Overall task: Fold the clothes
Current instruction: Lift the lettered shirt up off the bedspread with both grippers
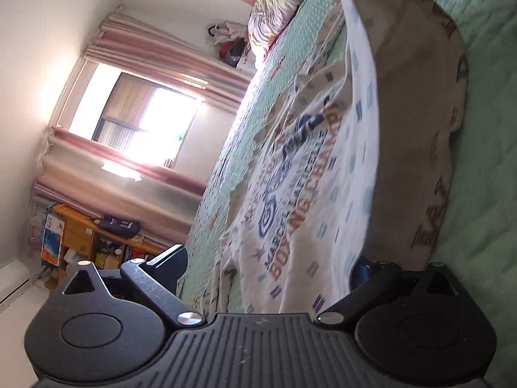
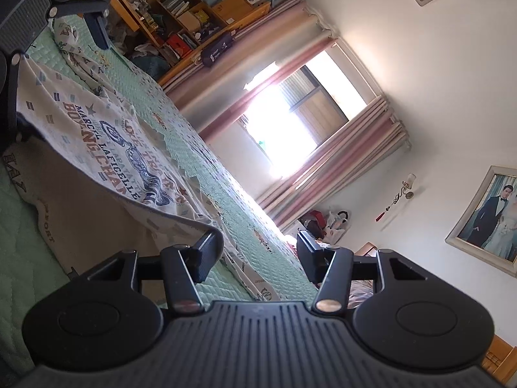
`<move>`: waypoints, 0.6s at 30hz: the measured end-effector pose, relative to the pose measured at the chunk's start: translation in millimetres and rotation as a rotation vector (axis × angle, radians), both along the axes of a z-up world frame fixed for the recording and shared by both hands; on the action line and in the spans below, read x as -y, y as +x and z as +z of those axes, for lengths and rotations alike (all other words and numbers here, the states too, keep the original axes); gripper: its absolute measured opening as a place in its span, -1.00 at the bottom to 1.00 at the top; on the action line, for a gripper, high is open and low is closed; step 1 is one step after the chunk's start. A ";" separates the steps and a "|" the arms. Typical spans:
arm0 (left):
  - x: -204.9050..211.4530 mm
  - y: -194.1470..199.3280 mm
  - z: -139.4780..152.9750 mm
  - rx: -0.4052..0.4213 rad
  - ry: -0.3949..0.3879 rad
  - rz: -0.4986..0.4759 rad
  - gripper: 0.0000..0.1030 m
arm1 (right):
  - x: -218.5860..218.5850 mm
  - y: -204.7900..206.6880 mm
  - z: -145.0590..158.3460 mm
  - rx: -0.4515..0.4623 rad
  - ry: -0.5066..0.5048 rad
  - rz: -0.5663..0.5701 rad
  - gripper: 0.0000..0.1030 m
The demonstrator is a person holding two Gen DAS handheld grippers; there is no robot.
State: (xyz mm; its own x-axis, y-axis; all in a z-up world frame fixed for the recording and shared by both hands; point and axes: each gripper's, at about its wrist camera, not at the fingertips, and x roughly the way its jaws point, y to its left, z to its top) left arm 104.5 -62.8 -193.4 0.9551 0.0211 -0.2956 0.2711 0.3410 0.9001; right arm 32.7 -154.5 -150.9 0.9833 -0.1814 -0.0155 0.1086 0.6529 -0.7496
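printed t-shirt (image 1: 310,174) lying on green bed (image 1: 484,129), half draped, probably mid-fold. left hand-held gripper (image 1: 274,258) spread wide, gripping nothing, shirt hem between jaws. right hand-held gripper (image 2: 258,252) half open, shirt edge just beside left finger, not pinched.

We carry two matching matte-black grippers. On the left gripper (image 1: 268,258), low in the frame, a ribbed central plate sits between two rounded housings, each with a shallow oval recess. Flat linkage bars pivot on shiny silver rivets and run out to blocky black fingers (image 1: 171,258); triangular cut-outs pierce the outer arms. The right gripper (image 2: 258,252) shows the same build along its bottom edge: ribbed plate, round housings, silver rivets, triangular openings, and finely ridged finger pads (image 2: 206,255).
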 end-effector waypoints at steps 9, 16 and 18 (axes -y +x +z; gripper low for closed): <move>-34.3 -6.6 6.9 0.099 0.017 0.084 0.96 | 3.6 1.0 -2.2 -0.005 0.009 -0.013 0.06; -39.2 -17.4 5.7 0.167 0.056 0.102 0.96 | 3.0 1.6 -7.7 -0.016 -0.001 -0.018 0.07; -39.0 -19.6 5.2 0.164 0.058 0.106 0.96 | 2.1 2.3 -10.4 -0.022 -0.006 -0.019 0.07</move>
